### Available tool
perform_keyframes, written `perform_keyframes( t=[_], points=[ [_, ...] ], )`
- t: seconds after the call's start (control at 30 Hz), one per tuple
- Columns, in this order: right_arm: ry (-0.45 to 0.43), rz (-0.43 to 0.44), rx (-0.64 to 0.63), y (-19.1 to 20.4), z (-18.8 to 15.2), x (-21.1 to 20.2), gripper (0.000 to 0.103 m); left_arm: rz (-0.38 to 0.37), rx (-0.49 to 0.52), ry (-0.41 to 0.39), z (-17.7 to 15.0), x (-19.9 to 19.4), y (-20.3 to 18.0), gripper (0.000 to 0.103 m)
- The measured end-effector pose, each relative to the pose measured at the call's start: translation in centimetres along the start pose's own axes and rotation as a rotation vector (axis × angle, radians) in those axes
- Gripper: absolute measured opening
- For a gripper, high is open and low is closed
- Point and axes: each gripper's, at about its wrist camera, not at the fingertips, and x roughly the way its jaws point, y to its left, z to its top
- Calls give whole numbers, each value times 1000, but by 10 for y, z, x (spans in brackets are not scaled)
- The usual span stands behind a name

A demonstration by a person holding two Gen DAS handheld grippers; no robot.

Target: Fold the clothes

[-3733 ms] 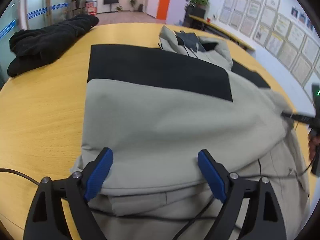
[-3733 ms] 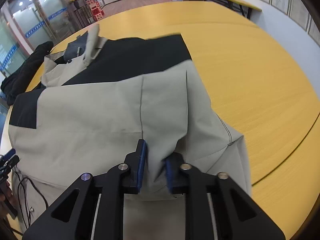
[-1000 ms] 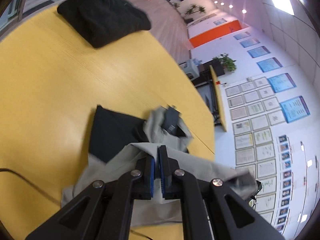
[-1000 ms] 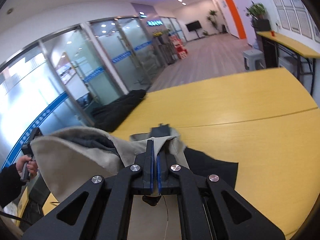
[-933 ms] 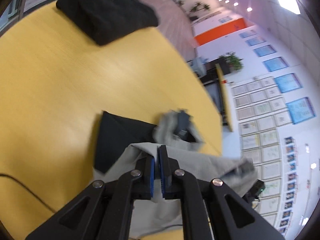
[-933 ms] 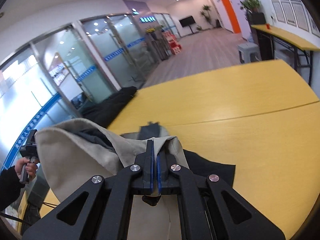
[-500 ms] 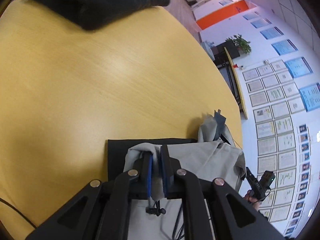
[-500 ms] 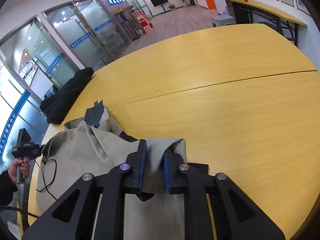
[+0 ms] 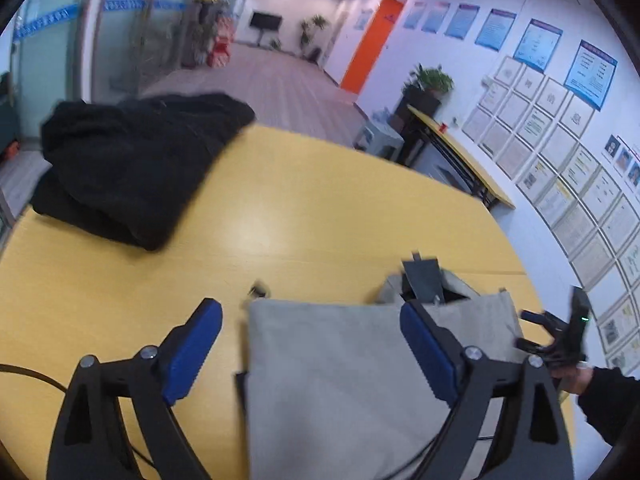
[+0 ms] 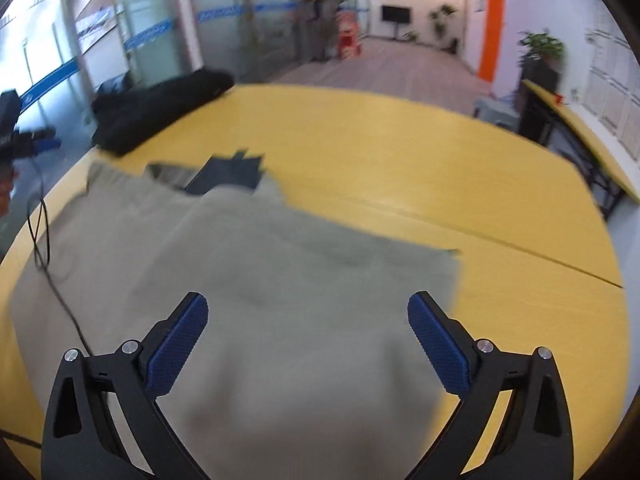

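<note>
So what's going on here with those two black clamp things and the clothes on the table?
A person is folding clothes with a hand-held gripper in each hand. The left gripper and right gripper are both opening over a grey jacket lying folded on the yellow table; neither pinches the cloth now. A black garment sits bunched at the table's far edge, not being handled.

Bench (image 9: 320, 216) yellow wood-grain. Jacket (image 10: 280, 280) plain grey-beige, dark collar lining. Heaped garment (image 9: 132, 168) black. Hand-held gripper pads (image 10: 176, 344) blue, frames black. Door (image 9: 370, 44) orange.
</note>
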Motion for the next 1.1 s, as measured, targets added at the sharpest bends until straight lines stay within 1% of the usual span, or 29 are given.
perform_keyframes(
  t=[0.03, 0.07, 0.13, 0.17, 0.2, 0.23, 0.3, 0.33, 0.4, 0.47, 0.5, 0.57, 0.6, 0.67, 0.73, 0.8, 0.83, 0.87, 0.93, 1.0, 1.03, 1.1],
  points=[
    [28, -20, 5, 0, -2, 15, 98, -10, 39, 38, -5, 14, -7, 93],
    [55, -50, 15, -2, -4, 30, 96, 3, 87, 88, -13, 31, -14, 93],
    [87, -105, 92, -19, -11, 45, 96, 58, 177, 191, -31, 66, -23, 93],
    [88, -143, 142, -30, -16, 45, 95, 81, 202, 236, -38, 80, -24, 93],
    [80, -183, 178, -39, -20, 38, 95, 101, 213, 275, -44, 91, -22, 92],
    [59, -208, 199, -44, -25, 24, 91, 119, 224, 302, -49, 98, -19, 90],
    [7, -244, 231, -49, -36, -10, 91, 127, 236, 310, -53, 98, -14, 88],
    [-32, -230, 263, -50, -44, -34, 91, 122, 243, 305, -54, 94, -13, 88],
    [-103, -157, 362, -45, -69, -83, 94, 122, 283, 290, -52, 76, -15, 88],
    [-154, -77, 482, -33, -107, -134, 100, 123, 379, 256, -49, 48, -27, 88],
    [-152, -55, 549, -23, -130, -152, 100, 115, 440, 233, -46, 31, -37, 88],
    [-132, -24, 690, -1, -178, -183, 102, 65, 609, 201, -44, 10, -67, 89],
    [-107, -16, 756, 9, -203, -192, 102, 35, 700, 186, -43, 1, -83, 89],
    [-38, 3, 881, 26, -249, -193, 102, -40, 876, 154, -43, -11, -117, 89],
    [14, 32, 1009, 38, -287, -184, 102, -135, 999, 132, -49, 1, -147, 89],
    [-41, 20, 1048, 43, -295, -173, 103, -215, 1132, 151, -66, 27, -176, 89],
    [-76, 15, 1046, 42, -292, -168, 103, -244, 1188, 175, -75, 42, -186, 89],
    [-112, 12, 1037, 40, -286, -163, 103, -267, 1236, 205, -84, 58, -195, 86],
    [-178, 2, 1029, 34, -276, -155, 103, -301, 1271, 266, -98, 87, -204, 82],
    [-218, -16, 1033, 27, -269, -152, 103, -328, 1284, 318, -109, 113, -209, 82],
    [-215, -24, 1040, 24, -268, -151, 98, -341, 1283, 331, -113, 122, -211, 81],
    [-199, -38, 1066, 17, -270, -149, 61, -368, 1296, 352, -125, 135, -214, 81]
  ],
)
